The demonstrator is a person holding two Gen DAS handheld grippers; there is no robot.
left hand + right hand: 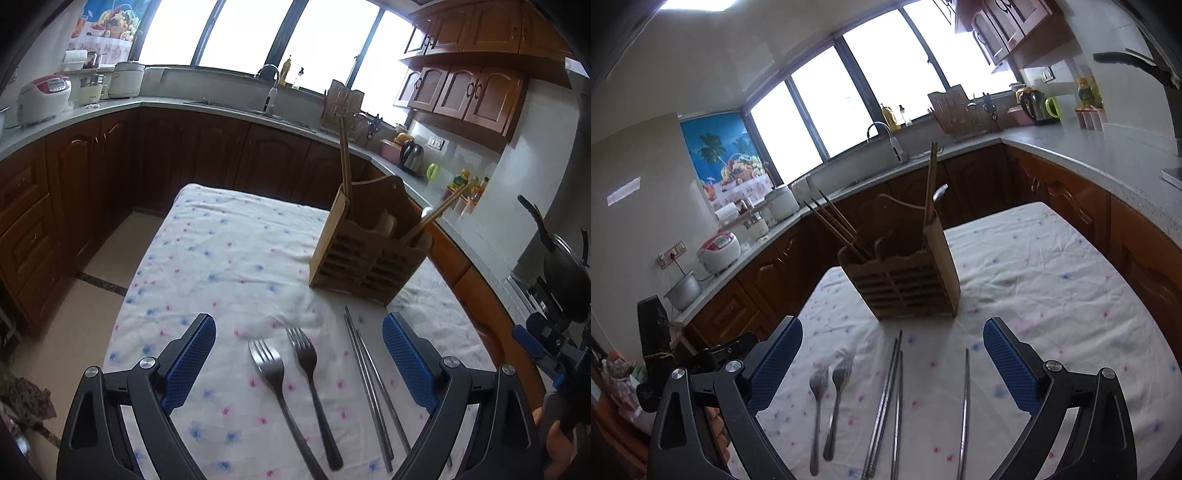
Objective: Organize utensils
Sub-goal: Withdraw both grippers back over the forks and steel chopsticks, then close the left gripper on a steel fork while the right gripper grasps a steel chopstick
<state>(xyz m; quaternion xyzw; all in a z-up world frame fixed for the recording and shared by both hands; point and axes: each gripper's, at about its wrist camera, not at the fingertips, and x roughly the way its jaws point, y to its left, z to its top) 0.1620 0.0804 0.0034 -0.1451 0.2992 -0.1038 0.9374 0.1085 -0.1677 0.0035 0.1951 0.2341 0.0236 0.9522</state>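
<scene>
Forks [295, 384] and chopsticks [888, 402] lie between wide, empty left gripper [299, 363] and right gripper [892, 365]; caddy [905, 284] stands beyond, path clear.

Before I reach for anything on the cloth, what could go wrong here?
The metal chopsticks lie flat and thin on the wrinkled tablecloth, so the open right hand-held gripper may pinch fabric or slip. The two forks lie close together, so the open left hand-held gripper might nudge both.
</scene>
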